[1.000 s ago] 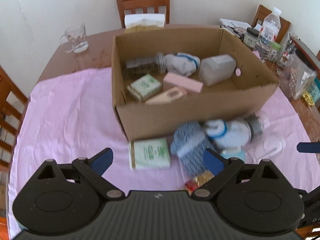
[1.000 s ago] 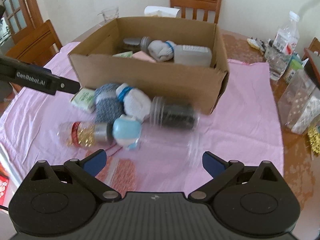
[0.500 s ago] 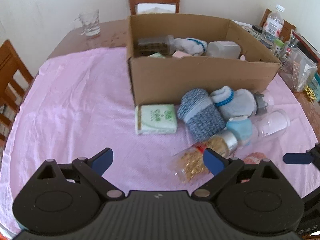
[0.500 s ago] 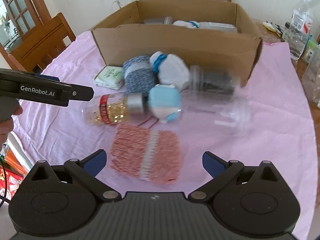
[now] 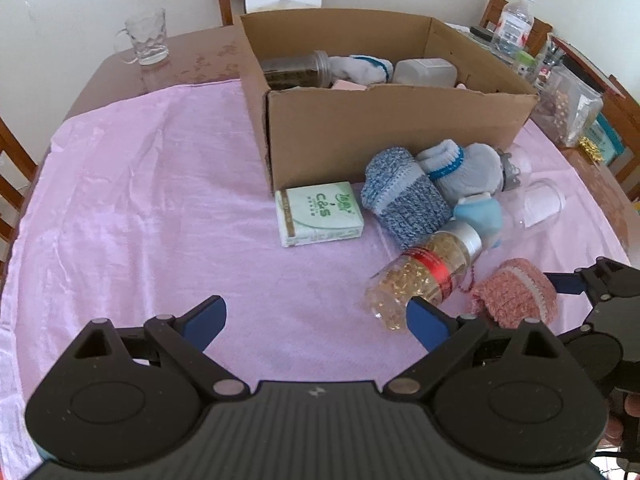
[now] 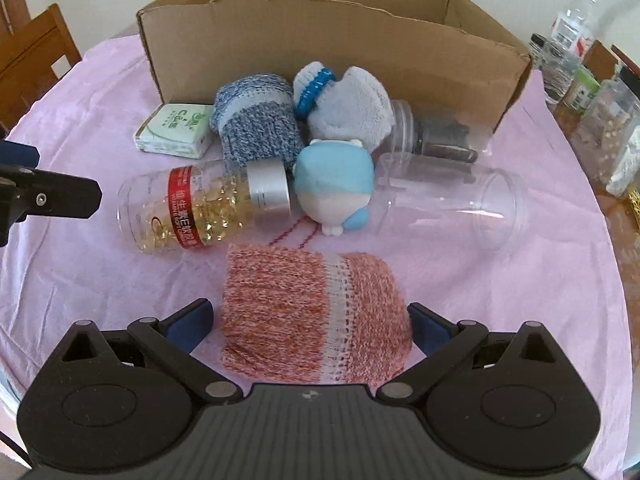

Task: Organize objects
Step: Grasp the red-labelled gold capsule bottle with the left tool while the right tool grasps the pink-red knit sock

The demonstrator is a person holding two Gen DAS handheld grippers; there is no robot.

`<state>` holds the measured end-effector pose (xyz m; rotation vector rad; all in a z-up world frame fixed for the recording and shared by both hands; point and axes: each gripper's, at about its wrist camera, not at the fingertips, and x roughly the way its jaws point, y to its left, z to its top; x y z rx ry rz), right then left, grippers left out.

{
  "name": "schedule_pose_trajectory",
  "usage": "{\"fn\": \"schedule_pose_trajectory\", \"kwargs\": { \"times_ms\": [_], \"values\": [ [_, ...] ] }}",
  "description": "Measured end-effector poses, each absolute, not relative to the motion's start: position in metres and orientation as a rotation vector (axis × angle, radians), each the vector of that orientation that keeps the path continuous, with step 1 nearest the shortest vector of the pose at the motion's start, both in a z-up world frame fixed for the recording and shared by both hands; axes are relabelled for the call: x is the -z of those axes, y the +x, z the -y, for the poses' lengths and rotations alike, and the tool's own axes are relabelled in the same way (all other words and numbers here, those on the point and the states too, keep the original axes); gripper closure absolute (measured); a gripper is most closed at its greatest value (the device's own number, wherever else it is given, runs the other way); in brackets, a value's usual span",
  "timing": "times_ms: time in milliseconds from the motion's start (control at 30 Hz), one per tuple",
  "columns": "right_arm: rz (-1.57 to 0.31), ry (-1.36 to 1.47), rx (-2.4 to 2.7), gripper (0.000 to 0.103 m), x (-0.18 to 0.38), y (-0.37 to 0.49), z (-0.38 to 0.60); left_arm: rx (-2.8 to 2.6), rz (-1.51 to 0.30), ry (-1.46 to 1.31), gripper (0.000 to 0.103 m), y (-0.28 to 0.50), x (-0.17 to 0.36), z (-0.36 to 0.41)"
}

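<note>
Right gripper (image 6: 308,322), jaws spread, has been brought down around the pink knitted sock (image 6: 312,316) on the tablecloth (image 6: 100,300), short of the cardboard box (image 6: 320,40). No pinch is made yet. Left gripper (image 5: 316,318) is held spread, empty.

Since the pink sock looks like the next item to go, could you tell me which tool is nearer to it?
Right. The right tool sits open with its fingers on either side of the pink sock. The left tool is open over bare cloth, off to the sock's left.
</note>
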<state>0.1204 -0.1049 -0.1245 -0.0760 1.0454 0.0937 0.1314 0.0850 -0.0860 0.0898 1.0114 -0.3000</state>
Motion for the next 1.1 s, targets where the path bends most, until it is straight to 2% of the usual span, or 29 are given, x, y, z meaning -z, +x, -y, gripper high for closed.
{"fn": "schedule_pose_trajectory", "kwargs": {
  "times_ms": [500, 900, 1100],
  "values": [
    [-1.074, -0.028, -0.034, 0.000, 0.126, 0.119, 0.178, 0.305, -1.063, 0.126, 0.006, 0.136, 0.105, -0.035],
    [-1.059, -0.074, -0.115, 0.000, 0.128, 0.115, 0.189, 0.094, -1.085, 0.122, 0.006, 0.147, 0.113, -0.065],
    [-1.055, -0.099, -0.160, 0.000, 0.128, 0.115, 0.192, 0.195, -1.084, 0.145, 0.006, 0.129, 0.111, -0.053]
  ]
}}
